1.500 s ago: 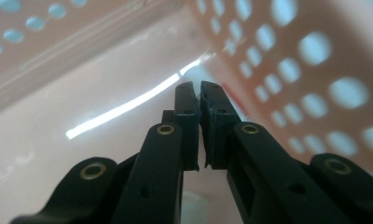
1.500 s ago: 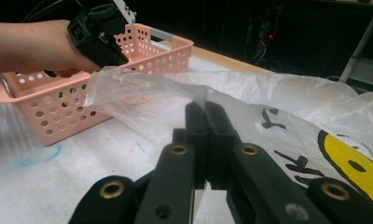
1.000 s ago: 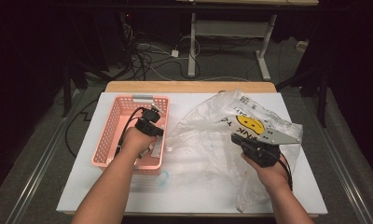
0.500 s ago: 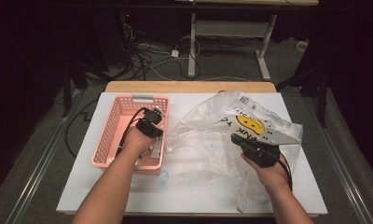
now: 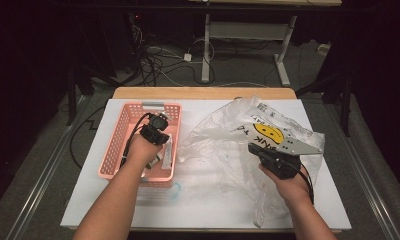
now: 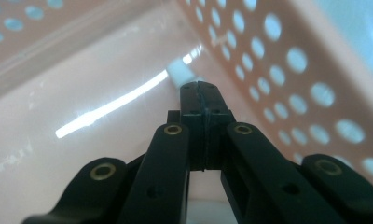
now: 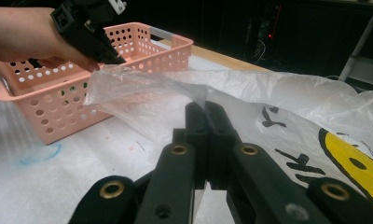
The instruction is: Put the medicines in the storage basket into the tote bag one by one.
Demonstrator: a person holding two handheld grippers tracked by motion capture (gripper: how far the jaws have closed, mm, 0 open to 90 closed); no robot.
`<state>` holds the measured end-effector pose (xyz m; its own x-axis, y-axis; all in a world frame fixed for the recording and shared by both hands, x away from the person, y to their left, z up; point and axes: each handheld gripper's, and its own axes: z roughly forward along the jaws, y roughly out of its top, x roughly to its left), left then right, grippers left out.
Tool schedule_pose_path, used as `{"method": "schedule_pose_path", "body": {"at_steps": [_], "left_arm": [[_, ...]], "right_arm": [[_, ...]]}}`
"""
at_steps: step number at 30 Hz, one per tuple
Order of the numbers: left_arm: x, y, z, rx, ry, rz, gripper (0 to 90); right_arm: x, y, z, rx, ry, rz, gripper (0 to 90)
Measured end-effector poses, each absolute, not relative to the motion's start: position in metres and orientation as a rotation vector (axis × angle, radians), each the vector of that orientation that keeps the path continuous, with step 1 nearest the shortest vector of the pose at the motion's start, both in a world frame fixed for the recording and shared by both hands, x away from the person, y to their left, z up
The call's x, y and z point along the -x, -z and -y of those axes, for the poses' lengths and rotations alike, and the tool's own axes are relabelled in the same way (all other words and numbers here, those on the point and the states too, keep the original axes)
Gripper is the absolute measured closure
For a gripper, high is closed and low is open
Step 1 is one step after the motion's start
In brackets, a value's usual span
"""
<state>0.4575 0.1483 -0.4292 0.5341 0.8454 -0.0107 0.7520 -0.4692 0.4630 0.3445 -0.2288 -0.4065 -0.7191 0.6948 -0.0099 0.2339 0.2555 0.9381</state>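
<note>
A pink perforated basket (image 5: 119,145) stands on the left of the white table. My left gripper (image 5: 162,148) reaches down inside it, jaws shut, its tips (image 6: 199,87) near the basket floor (image 6: 82,154); a small white piece (image 6: 181,73) lies just past them. A clear plastic bag (image 5: 223,150) with a yellow smiley face (image 5: 268,132) is spread over the table's right half. At the bag's near side my right gripper (image 5: 251,147) is shut on the film, which rises from its tips (image 7: 205,106) toward the basket (image 7: 58,112).
A blue circle mark (image 5: 173,190) is drawn on the white tabletop (image 5: 213,215) in front of the basket. A wooden strip (image 5: 203,92) runs along the back edge. Cables (image 5: 163,60) and a desk frame (image 5: 206,45) lie on the floor behind.
</note>
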Motion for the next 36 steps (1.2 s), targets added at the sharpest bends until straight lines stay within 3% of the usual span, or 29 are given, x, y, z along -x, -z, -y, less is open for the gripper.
{"method": "schedule_pose_path", "body": {"at_steps": [1,6,11,17,24,36], "left_arm": [[-0.458,0.429,-0.148,-2.353,-0.315,-1.312,87.2],[-0.464,0.434,-0.149,-2.284,-0.218,-1.360,55.9],[-0.471,0.445,-0.146,-2.310,-0.181,-1.410,47.4],[-0.473,0.456,-0.143,-2.389,-0.189,-1.440,47.8],[-0.471,0.455,-0.137,-2.389,-0.176,-1.435,63.0],[-0.470,0.453,-0.140,-2.301,-0.136,-1.448,65.9]], "right_arm": [[-0.344,0.407,0.228,-0.842,-1.462,-2.109,90.0],[-0.344,0.407,0.228,-0.842,-1.463,-2.111,90.0],[-0.345,0.407,0.227,-0.848,-1.463,-2.111,90.0],[-0.345,0.407,0.228,-0.849,-1.463,-2.110,90.0],[-0.345,0.407,0.228,-0.845,-1.461,-2.112,90.0],[-0.345,0.407,0.229,-0.847,-1.462,-2.111,90.0]]}}
